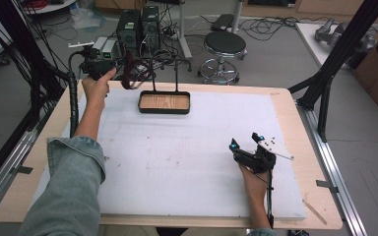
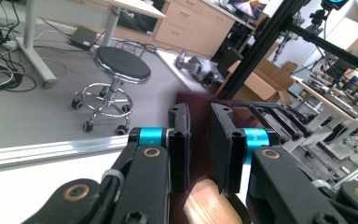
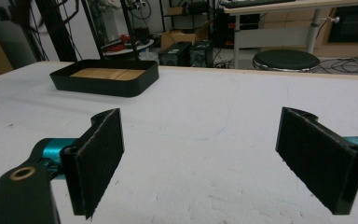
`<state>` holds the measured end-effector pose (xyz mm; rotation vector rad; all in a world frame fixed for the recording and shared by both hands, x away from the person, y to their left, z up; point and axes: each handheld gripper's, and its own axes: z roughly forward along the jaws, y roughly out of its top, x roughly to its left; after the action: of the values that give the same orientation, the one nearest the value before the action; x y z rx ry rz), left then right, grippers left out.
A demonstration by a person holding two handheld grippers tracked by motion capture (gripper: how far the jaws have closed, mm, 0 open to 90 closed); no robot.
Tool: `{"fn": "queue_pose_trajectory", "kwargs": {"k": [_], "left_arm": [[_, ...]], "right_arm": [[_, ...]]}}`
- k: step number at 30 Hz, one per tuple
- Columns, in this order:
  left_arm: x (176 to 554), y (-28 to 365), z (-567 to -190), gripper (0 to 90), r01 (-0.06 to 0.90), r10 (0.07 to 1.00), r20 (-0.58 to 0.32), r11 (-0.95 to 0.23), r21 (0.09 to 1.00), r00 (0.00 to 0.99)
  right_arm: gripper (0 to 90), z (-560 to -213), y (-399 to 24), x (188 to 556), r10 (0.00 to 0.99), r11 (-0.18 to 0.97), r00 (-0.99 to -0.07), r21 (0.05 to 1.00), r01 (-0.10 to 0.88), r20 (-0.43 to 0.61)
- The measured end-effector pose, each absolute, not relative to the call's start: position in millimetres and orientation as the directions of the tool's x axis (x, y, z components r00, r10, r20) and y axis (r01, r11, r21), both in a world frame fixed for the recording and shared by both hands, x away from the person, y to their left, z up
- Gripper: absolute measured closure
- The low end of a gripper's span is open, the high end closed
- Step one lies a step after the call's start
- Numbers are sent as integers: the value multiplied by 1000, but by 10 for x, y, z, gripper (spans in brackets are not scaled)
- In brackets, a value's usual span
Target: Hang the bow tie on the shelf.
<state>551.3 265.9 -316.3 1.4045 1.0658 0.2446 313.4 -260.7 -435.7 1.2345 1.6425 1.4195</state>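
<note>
The white-covered table (image 1: pixel 187 162) is the largest thing here. On it, toward twelve o'clock, stands a black stand (image 1: pixel 164 102): a shallow tray with a wooden floor and thin posts rising from its far edge to a bar, seen again at ten o'clock in the right gripper view (image 3: pixel 105 77).

The left gripper (image 1: pixel 96 64) is held high off the table's far left corner, at about eleven o'clock from the table's middle. Its jaws are clamped close together on a dark maroon loop, a strap (image 1: pixel 128 73) or band of some kind, which hangs just left of the stand's bar. In the left gripper view the dark red strap (image 2: pixel 196 140) sits between the two pads, and a rounded wooden piece (image 2: pixel 212 203) shows below them; what that piece belongs to cannot be told.

The right gripper (image 1: pixel 246 147) rests low on the table at about four o'clock, well apart from the stand. Its jaws stand wide apart with nothing between them, and bare table shows in the gap.

The step in hand looks like hanging the strap on the stand. The next move probably calls for carrying the loop toward three o'clock and lowering it onto the bar before letting go.
</note>
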Motion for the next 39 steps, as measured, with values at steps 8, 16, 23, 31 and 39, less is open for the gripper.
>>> {"fn": "queue_pose_trajectory", "kwargs": {"k": [8,16,23,31,39], "left_arm": [[5501,2657,-3150,761,433,710,-442,212,876,548],[5427,2656,-3063,648,408,741,-373,146,901,558],[5315,2706,-2990,587,384,757,-321,100,918,569],[5115,2860,-2893,532,357,760,-289,80,931,583],[4862,3035,-2879,498,325,733,-288,95,941,617]], "right_arm": [[143,-4356,-2607,3135,927,-23,-358,969,244,112],[142,-4356,-2608,3134,927,-23,-359,970,242,111],[142,-4358,-2618,3143,927,-17,-361,972,234,103],[142,-4359,-2611,3146,928,-21,-358,970,240,108],[142,-4363,-2614,3156,925,-21,-364,970,242,111]]}}
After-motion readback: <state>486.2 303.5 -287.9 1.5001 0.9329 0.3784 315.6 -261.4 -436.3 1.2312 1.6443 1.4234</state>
